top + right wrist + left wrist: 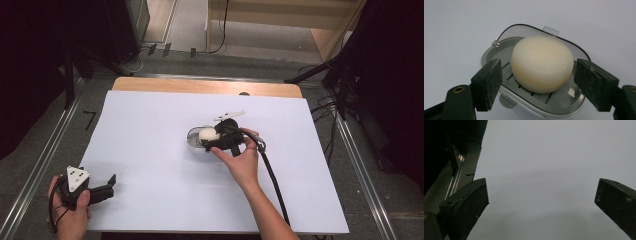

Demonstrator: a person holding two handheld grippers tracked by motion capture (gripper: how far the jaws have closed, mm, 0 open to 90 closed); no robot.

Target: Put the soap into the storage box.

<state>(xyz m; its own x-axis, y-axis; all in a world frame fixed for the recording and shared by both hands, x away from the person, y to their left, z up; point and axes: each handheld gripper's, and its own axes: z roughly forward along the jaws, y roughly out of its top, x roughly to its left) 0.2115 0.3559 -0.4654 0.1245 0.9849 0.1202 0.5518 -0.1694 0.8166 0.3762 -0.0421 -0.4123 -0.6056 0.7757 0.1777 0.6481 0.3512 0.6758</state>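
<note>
A white sheet (150, 165) covers most of the table (200, 86), whose wooden far edge shows bare beyond it. Near the middle of the sheet sits a small grey soap dish (194, 140) with a slotted floor and a clear hinged lid (564, 41) standing open behind it. A round, cream-coloured bar of soap (542, 67) rests in the dish, on the slots.

The right hand (243, 164) holds the right gripper (537, 83) right at the dish. Its jaws are spread apart, one on each side of the soap; in the right gripper view a gap shows between the soap and the jaw at the left, while the jaw at the right stands just beside it, and contact there cannot be told. A black cable (272, 180) trails from this gripper back along the forearm toward the near edge of the table.

The left hand (72, 212) holds the left gripper (107, 185) at the near left corner of the sheet, well apart from the dish, with its grey three-cornered plate (78, 176) on top. In the left gripper view its jaws stand wide apart over bare white sheet, with nothing between them.
</note>
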